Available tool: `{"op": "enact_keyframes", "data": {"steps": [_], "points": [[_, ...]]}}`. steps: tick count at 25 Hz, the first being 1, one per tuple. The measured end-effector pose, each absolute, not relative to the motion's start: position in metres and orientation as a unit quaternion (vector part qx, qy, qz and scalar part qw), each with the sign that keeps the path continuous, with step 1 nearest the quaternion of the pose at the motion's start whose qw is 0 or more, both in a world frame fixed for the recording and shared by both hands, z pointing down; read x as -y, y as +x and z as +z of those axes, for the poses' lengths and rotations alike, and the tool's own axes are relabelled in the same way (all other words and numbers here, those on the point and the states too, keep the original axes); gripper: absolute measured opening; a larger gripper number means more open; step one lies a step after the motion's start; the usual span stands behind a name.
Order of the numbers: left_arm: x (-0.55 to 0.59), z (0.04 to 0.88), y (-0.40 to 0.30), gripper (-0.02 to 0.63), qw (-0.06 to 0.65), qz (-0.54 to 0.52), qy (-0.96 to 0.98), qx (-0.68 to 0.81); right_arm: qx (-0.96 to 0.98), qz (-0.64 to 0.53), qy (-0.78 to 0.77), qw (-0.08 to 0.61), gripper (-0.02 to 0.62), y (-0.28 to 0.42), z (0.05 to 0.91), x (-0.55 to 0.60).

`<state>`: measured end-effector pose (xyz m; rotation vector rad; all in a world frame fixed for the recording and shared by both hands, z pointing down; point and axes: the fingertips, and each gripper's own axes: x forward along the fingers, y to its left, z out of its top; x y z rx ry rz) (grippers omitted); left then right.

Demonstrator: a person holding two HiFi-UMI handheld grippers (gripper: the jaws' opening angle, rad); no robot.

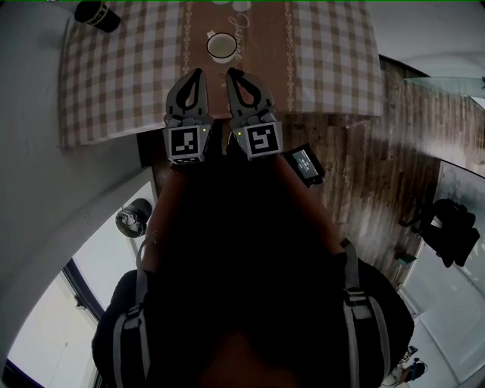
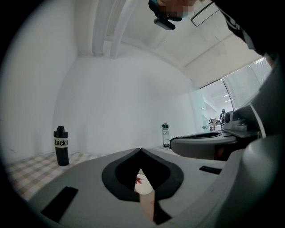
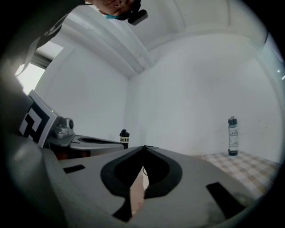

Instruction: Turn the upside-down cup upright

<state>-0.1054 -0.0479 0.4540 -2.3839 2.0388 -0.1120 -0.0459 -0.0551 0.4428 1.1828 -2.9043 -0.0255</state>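
Cup [image 1: 221, 46] sits on the checked table [image 1: 114, 83] just ahead of your tools. From overhead it is only a pale round with a dark ring, perhaps its mouth, perhaps its base, so this fits a cup waiting to be flipped or one standing upright. Your left gripper [image 1: 198, 73] and right gripper [image 1: 231, 73] hang side by side short of it, both pinched fully together on nothing (each gripper view catches only a sliver of cup).

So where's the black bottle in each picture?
Head view: black bottle at top left, on the checked cloth.
Left gripper view: bottle far left, standing on the cloth.
Right gripper view: bottle small, just left of centre; cloth at lower right.
Shared landmark: the checked cloth.
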Motion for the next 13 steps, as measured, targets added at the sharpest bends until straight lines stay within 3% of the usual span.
{"op": "enact_keyframes", "data": {"steps": [13], "points": [[0.047, 0.449, -0.093, -0.008, 0.015, -0.046, -0.766, -0.642, 0.925, -0.008, 0.38, -0.002, -0.002, -0.031, 0.438, 0.051]]}}
